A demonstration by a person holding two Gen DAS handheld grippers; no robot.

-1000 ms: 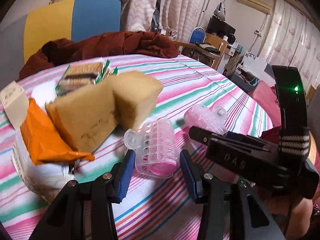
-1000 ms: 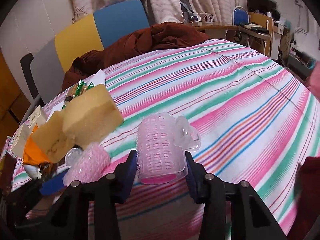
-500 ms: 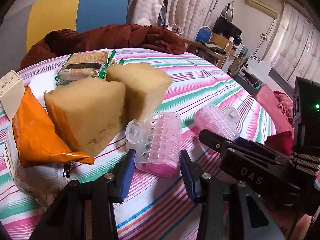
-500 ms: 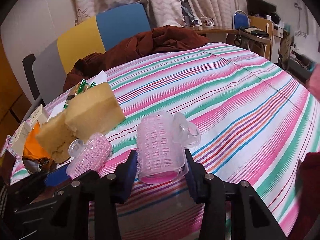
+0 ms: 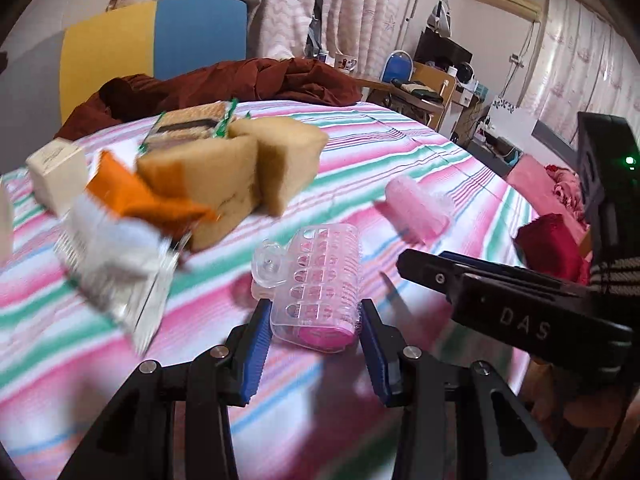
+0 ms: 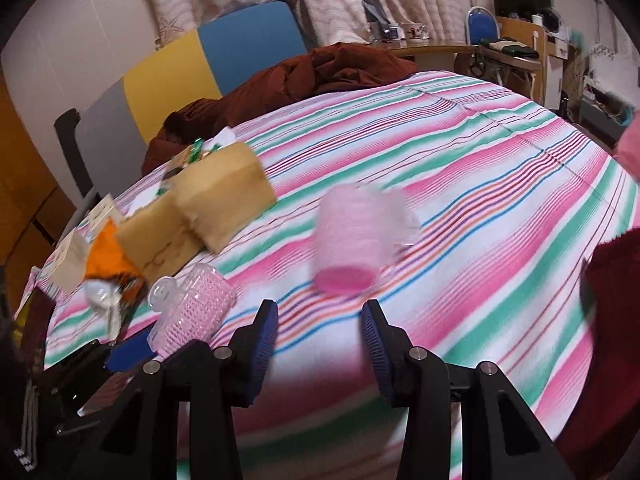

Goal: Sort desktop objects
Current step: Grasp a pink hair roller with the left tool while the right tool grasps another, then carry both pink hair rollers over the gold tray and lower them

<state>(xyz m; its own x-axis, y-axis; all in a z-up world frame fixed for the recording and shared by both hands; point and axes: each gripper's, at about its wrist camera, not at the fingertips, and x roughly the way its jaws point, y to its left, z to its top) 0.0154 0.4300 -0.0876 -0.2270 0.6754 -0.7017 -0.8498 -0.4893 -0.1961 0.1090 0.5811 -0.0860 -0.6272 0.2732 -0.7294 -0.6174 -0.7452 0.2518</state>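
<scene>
**Hair rollers: one gripped, one lying loose**

Hair roller (image 5: 316, 286) sits between the blue pads of the left hand-held gripper (image 5: 316, 344), which is closed on it; in my judgement the grip across its round sides keeps it from rolling. It lies just in front of the two sponges (image 5: 240, 172). The second hair roller (image 6: 352, 240) lies loose on the striped surface (image 6: 500, 184), to the right of the sponges, ahead of the right hand-held gripper (image 6: 320, 332), whose jaws stand spread with nothing between them. Left of the sponges, packets crowd together; right of them the surface is bare as far as its rounded edge, leaving room to move.
</scene>
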